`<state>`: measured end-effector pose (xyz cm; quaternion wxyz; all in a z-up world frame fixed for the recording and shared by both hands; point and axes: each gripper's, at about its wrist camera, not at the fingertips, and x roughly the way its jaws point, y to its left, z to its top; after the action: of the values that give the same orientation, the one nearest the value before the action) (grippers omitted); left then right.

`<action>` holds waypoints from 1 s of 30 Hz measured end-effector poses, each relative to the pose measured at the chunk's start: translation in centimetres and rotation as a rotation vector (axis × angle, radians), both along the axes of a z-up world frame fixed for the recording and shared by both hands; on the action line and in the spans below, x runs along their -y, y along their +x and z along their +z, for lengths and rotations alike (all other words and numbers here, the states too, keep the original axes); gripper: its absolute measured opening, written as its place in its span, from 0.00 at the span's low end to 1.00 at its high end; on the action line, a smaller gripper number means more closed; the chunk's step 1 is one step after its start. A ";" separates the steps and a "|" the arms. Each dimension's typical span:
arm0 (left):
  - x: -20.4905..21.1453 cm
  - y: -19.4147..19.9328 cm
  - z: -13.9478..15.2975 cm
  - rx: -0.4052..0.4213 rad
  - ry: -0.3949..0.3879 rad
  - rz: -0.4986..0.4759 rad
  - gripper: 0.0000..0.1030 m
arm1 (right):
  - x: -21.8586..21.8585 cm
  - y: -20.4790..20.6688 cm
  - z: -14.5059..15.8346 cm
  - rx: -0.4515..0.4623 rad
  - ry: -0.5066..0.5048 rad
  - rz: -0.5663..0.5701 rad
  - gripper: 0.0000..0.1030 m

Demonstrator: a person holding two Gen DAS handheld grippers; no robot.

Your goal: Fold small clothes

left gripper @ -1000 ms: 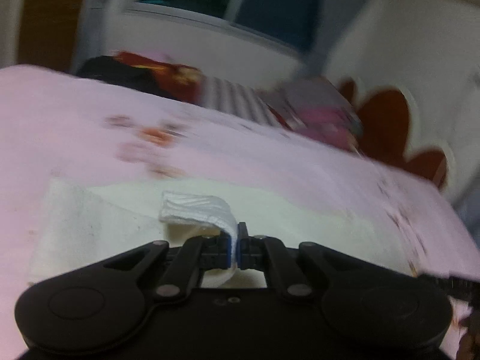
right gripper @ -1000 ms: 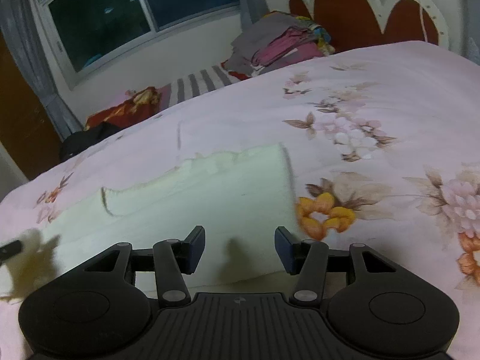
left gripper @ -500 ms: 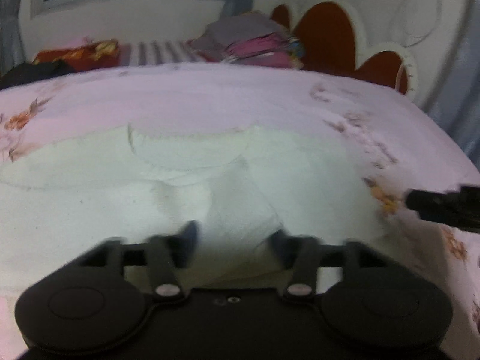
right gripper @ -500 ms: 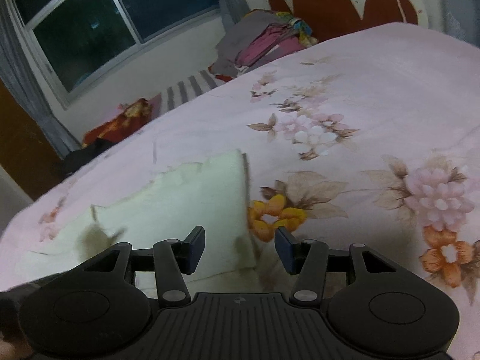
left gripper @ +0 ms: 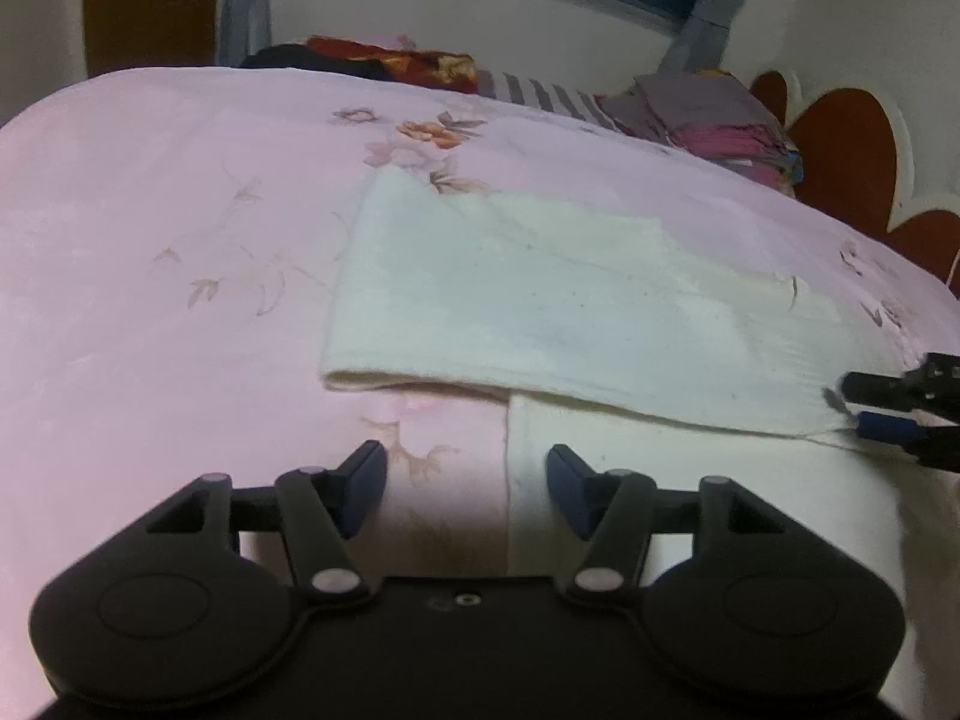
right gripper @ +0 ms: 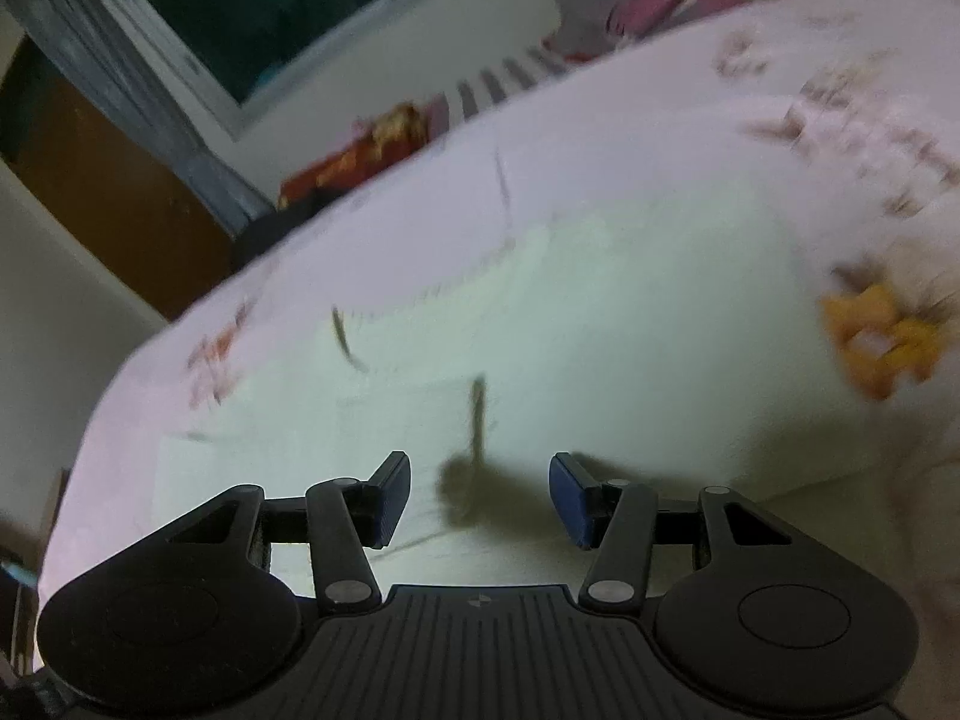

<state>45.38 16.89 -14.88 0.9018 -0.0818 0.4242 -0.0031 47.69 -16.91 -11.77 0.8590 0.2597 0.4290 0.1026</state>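
The left gripper point(left gripper: 465, 483) was closing its fingers with nothing between them, and the right gripper point(right gripper: 480, 498) held its fingers apart above the cream cloth point(left gripper: 540, 300) on the pink bed point(left gripper: 150, 240).

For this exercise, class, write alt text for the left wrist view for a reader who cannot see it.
A cream garment, partly folded, lies on a pink floral bedsheet. The left hand-held gripper hovers near its edge, nothing between its closing jaws, while the right hand-held gripper reaches in from the right. A pile of folded clothes sits behind.
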 end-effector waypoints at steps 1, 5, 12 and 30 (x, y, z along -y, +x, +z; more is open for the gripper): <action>0.2 0.5 0.0 -0.003 0.014 -0.007 0.59 | -0.7 0.2 -0.2 0.003 -0.011 0.012 0.50; 0.6 1.9 -0.5 0.009 0.012 0.004 0.59 | -3.0 1.2 -0.2 -0.002 -0.071 0.076 0.06; 0.3 2.3 -0.6 0.018 -0.018 0.015 0.50 | 0.0 0.8 2.7 0.134 -0.140 -0.036 0.04; 0.8 3.1 -0.5 0.017 0.032 -0.060 0.27 | 8.2 -2.5 2.9 0.107 -0.178 -0.178 0.04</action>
<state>48.50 16.08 -15.36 0.9062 -0.0546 0.4187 -0.0241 45.15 -25.12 -8.90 0.9060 0.2136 0.3653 0.0009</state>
